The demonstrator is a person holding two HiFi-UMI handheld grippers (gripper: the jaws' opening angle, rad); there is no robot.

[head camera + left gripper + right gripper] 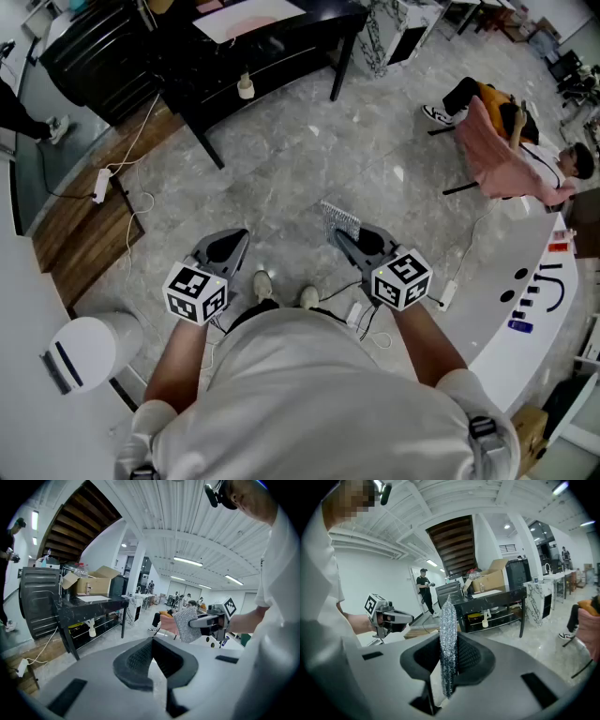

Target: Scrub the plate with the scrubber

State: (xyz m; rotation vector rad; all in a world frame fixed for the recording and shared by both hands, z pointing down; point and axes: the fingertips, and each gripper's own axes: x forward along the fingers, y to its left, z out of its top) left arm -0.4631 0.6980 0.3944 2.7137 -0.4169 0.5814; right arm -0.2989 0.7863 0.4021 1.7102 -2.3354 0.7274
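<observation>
Head view: looked steeply down on a grey stone floor (281,159). Held the left gripper (228,248) and the right gripper (361,246) side by side ahead of the body, apart from each other, both tipped a little downward. Carried the scrubber (339,221), a flat silvery mesh pad, at the tip of the right gripper, in the air above the floor. Took in a black table (253,56) at the top, well apart from both grippers. Also took in a curved white counter (525,309) at the right and a seated person (506,131) on a chair beyond it.

Left gripper view: found the left jaws pressed together at the tips, with nothing between them. Caught the right gripper (199,624) over at the right, nipping the scrubber (186,625) by one edge, broad face turned this way. Showed the black table (93,603) at the left with a cardboard box (91,581) on top, below a dark staircase (75,527).

Right gripper view: clamped the scrubber (448,634) edge-on and upright between the two dark jaws. Left its top standing above the jaw tips and its lower end down in the throat. Showed the left gripper (407,618) at the left, jaws together and empty. Placed a standing person (424,590) in black behind it, near the table.
</observation>
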